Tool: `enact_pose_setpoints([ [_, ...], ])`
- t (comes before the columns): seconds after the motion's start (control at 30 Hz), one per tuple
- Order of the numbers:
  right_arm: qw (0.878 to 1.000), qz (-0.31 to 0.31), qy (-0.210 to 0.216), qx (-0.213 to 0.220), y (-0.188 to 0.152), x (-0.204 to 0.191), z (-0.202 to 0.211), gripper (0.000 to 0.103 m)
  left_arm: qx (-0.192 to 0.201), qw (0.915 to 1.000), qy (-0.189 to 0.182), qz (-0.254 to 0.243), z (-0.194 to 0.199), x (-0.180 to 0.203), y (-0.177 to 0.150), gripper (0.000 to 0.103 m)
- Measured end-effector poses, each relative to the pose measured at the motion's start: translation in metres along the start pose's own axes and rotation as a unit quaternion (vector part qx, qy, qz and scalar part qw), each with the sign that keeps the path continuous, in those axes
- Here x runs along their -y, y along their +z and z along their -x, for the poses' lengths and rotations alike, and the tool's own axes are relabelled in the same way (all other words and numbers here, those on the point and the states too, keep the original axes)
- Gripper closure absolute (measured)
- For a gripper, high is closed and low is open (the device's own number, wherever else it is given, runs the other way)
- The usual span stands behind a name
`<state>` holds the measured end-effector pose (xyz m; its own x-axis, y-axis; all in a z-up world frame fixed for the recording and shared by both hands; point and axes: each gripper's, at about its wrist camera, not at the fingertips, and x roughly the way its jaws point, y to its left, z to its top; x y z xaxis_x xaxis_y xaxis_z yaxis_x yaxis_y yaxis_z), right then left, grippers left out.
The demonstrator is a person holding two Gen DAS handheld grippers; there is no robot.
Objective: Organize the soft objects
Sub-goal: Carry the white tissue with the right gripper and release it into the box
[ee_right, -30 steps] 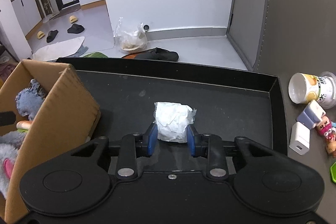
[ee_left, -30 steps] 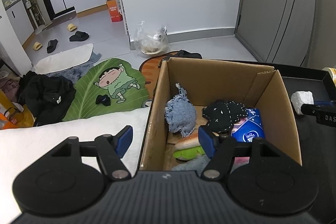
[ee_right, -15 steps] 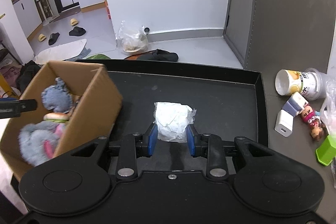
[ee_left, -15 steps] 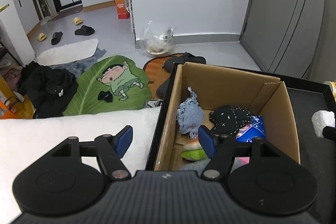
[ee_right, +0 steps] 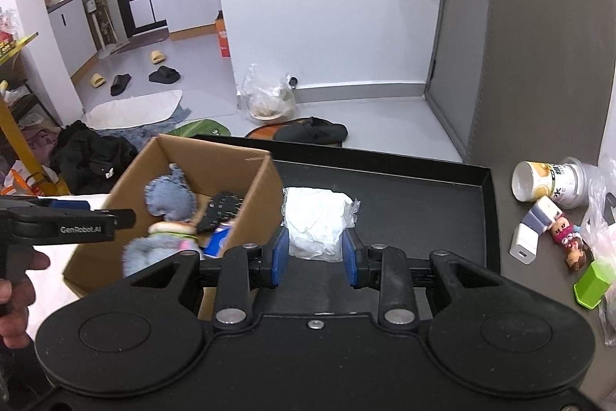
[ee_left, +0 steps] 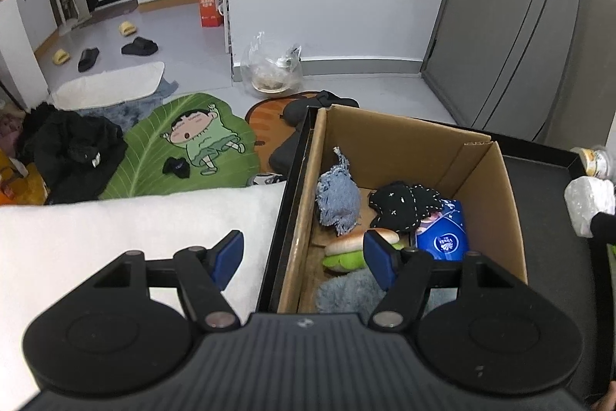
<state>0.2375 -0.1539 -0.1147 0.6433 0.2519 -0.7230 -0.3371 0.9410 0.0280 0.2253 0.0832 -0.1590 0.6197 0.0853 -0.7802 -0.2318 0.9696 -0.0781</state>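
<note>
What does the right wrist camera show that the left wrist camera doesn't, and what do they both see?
Only the right wrist view shows the white charger, the little doll and the green block beside the black tray, plus the right gripper clamped on the white tissue wad. Only the left wrist view shows the cartoon leaf rug, the white cushion and the open left gripper. Both show the cardboard box with its denim plush, burger toy and blue tissue pack.
</note>
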Motion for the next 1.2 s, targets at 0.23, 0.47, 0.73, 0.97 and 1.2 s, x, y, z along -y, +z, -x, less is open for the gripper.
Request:
enact_pose_setpoints([
  [0.23,1.0,0.009,0.01,0.009,0.008,-0.027,0.007,0.073,0.003,0.999,-0.025,0.038,0.006,-0.017,0.001,0.04],
  [0.47,0.999,0.024,0.021,0.012,0.02,-0.053,0.002,0.073,0.005,0.9983,-0.036,0.045,0.007,-0.021,-0.001,0.047],
  [0.73,0.999,0.038,0.027,0.002,0.024,-0.075,-0.01,0.073,-0.013,0.9982,-0.036,0.046,-0.002,-0.023,-0.003,0.061],
  [0.97,0.999,0.038,0.033,-0.003,0.024,-0.085,-0.018,0.073,-0.019,0.9982,-0.038,0.042,-0.008,-0.023,-0.005,0.093],
  [1.2,0.997,0.045,0.061,-0.02,0.019,-0.095,-0.027,0.071,-0.018,0.9982,-0.039,0.042,-0.007,-0.021,-0.006,0.093],
])
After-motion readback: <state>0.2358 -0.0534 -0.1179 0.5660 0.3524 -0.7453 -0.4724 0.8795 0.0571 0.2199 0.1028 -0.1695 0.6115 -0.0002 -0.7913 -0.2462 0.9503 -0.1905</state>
